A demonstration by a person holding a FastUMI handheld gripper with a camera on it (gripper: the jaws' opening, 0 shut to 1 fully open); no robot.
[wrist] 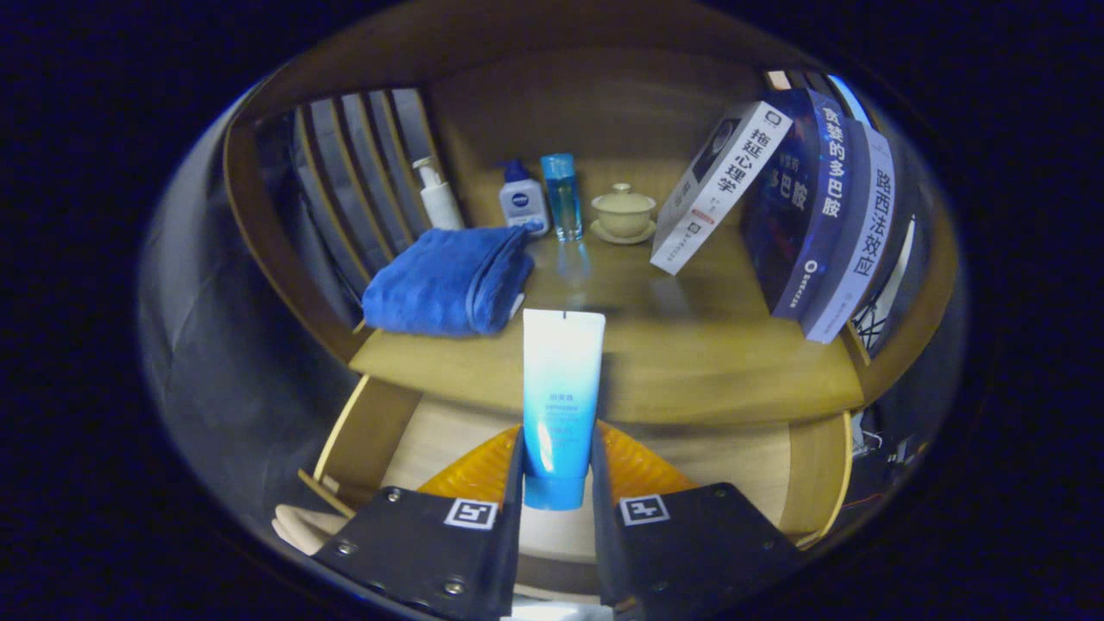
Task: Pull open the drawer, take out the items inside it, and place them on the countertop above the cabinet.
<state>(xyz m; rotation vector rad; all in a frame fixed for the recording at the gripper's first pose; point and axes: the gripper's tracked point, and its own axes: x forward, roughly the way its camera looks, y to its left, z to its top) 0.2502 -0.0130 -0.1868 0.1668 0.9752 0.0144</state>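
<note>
Holding a white-and-blue plastic squeeze tube (561, 405) clamped between the jaws of our gripper (557, 483), we had it lifted over the open wooden drawer (371, 431), where an orange ribbed dish (483, 470) stayed behind. Wooden worktop (690, 362) ahead: folded blue towel (448, 280), bottles, leaning books (811, 207) crowded it, middle looked free.

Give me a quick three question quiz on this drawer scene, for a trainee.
1. True or false: the gripper is shut on the blue tube.
2. What lies folded on the countertop, left of the tube? A) blue towel B) newspaper C) apron
3. Fill in: the books stand ____, not upright.

Key: 1 true. 2 A, the blue towel. 3 leaning.
</note>
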